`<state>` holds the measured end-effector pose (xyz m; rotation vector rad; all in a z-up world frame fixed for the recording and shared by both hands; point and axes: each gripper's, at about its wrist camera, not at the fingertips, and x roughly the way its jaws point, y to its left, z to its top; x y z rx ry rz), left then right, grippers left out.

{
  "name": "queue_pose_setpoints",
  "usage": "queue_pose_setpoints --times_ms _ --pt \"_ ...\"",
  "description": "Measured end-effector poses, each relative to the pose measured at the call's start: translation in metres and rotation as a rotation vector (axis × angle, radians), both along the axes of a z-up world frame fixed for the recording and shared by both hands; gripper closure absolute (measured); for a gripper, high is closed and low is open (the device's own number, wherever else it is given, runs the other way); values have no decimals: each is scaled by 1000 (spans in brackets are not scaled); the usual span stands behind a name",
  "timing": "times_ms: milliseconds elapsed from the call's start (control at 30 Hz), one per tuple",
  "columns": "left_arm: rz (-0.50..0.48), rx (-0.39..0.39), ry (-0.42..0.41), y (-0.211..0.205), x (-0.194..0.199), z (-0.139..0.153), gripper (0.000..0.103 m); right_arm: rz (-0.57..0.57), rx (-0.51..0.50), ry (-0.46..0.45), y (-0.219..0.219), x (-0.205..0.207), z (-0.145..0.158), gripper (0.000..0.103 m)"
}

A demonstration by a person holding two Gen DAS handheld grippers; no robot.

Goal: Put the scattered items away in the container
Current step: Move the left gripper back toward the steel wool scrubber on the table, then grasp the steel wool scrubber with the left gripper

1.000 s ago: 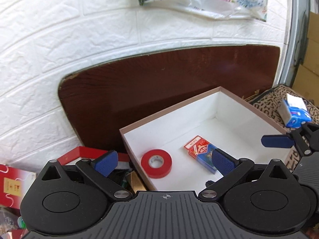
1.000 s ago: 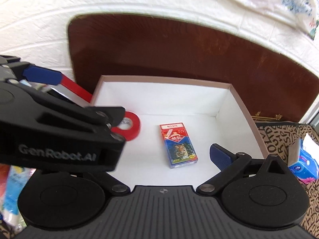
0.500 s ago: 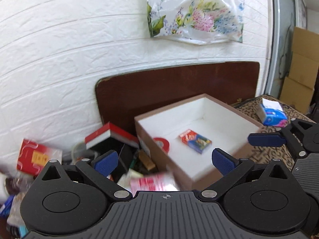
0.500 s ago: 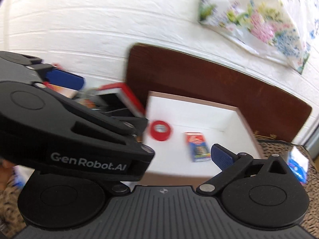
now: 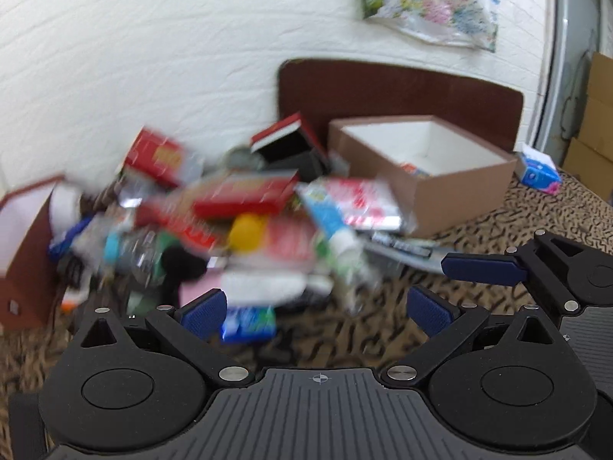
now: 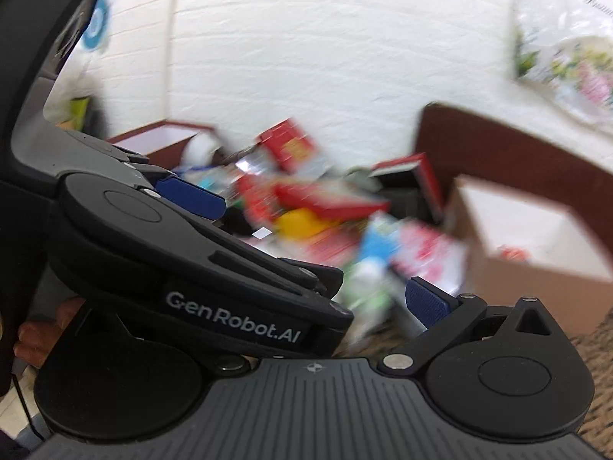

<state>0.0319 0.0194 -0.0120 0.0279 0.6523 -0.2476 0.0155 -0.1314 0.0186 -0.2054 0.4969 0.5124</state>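
Scattered items (image 5: 245, 226) heaped ahead of our two empty tongs

Our left gripper (image 5: 314, 312) is spread wide, holding nothing, above the patterned cloth (image 5: 509, 226) just short of the blurred pile; our right gripper (image 6: 325, 299) shows one blue pad (image 6: 427, 303) clear and bare, the other hidden behind the left tool, so we judge it wide too. Right of the pile, touching its edge, sits the brown container (image 5: 440, 188), white inside, with a small packet (image 5: 415, 170) in it

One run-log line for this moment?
left hand-held gripper: open, empty | right hand-held gripper: open, empty | pile: untouched | box: beside pile
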Motion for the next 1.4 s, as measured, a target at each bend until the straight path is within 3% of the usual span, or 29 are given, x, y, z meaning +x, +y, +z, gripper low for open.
queue_pose_setpoints --times_ms 167,300,467,633,800,867,933,1000,1067,1133,1233,1400 --pt "92 -93 77 49 -30 -40 0 68 -5 102 33 -14 -38 0" --pt "136 -116 102 73 -48 -62 0 92 -5 171 55 -29 -65 0" --pt "123 -73 130 92 -47 -78 0 96 -24 250 72 -31 -89 0" --pt "88 -169 219 107 -34 -90 19 117 -16 282 80 -26 -97 0" --pt "69 -186 253 110 -27 -95 20 151 5 321 89 -18 -102 1" --pt "69 -194 260 112 -25 -95 20 166 9 339 92 -16 -103 4" --pt "77 -214 263 115 -24 -96 20 185 14 353 95 -14 -103 13" --pt "76 -238 281 116 -21 -98 26 195 13 350 98 -13 -103 19" --pt "75 -236 281 113 -21 -98 41 197 13 351 100 -12 -105 25" --pt "65 -222 277 107 -20 -97 46 207 33 358 97 -13 -106 44" --pt "17 -201 255 94 -16 -89 55 189 40 351 90 -14 -102 55" --pt "-102 -196 168 59 -14 -70 56 94 40 275 60 -16 -82 62"
